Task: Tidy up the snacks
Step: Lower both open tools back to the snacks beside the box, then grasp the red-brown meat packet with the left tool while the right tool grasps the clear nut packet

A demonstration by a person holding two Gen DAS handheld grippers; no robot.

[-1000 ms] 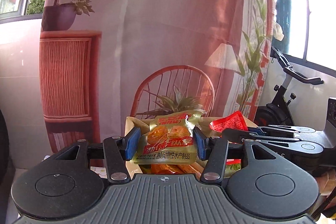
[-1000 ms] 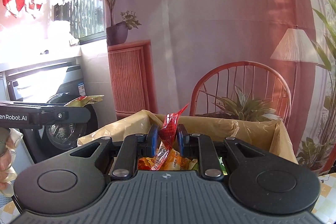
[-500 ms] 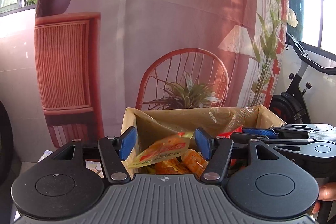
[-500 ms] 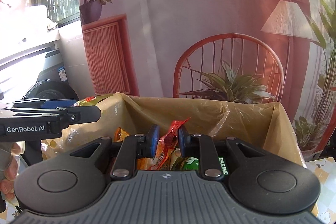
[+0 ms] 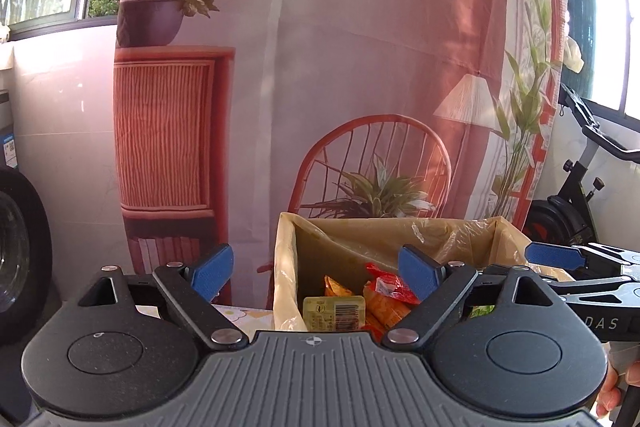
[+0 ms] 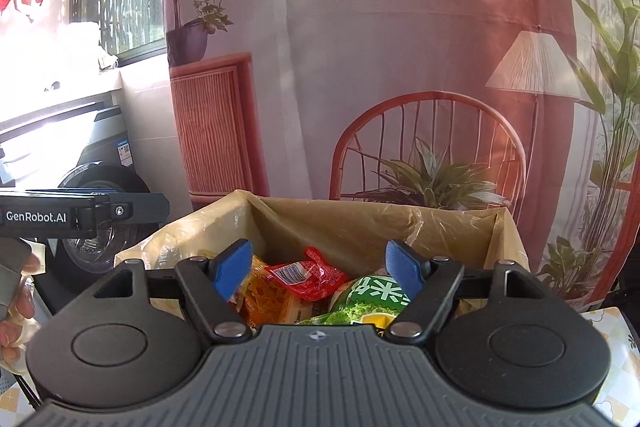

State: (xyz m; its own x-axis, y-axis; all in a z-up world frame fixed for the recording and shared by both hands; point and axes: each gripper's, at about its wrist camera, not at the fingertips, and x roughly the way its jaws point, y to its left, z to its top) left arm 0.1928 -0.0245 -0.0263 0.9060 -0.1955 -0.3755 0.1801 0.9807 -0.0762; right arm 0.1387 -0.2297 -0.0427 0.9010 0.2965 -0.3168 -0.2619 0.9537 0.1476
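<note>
A cardboard box lined with a clear plastic bag (image 5: 400, 231) (image 6: 360, 223) stands ahead and holds several snack packets. My left gripper (image 5: 316, 269) is open and empty, just before the box's left front corner. In the box lie a yellow packet with a barcode (image 5: 334, 313), orange packets (image 5: 384, 307) and a red packet (image 5: 388, 283). My right gripper (image 6: 320, 267) is open and empty above the box. Below it lie the red packet (image 6: 308, 277), an orange packet (image 6: 272, 301) and a green packet (image 6: 372, 297).
A printed backdrop with a chair and plants hangs behind the box. A washing machine (image 6: 100, 187) stands at the left. An exercise bike (image 5: 576, 195) stands at the right. The other gripper shows at each view's edge (image 5: 580, 267) (image 6: 80, 213).
Both grippers opened. The left one let its yellow-orange packet fall into the box; the right one let go of its red packet, which now lies in the box.
</note>
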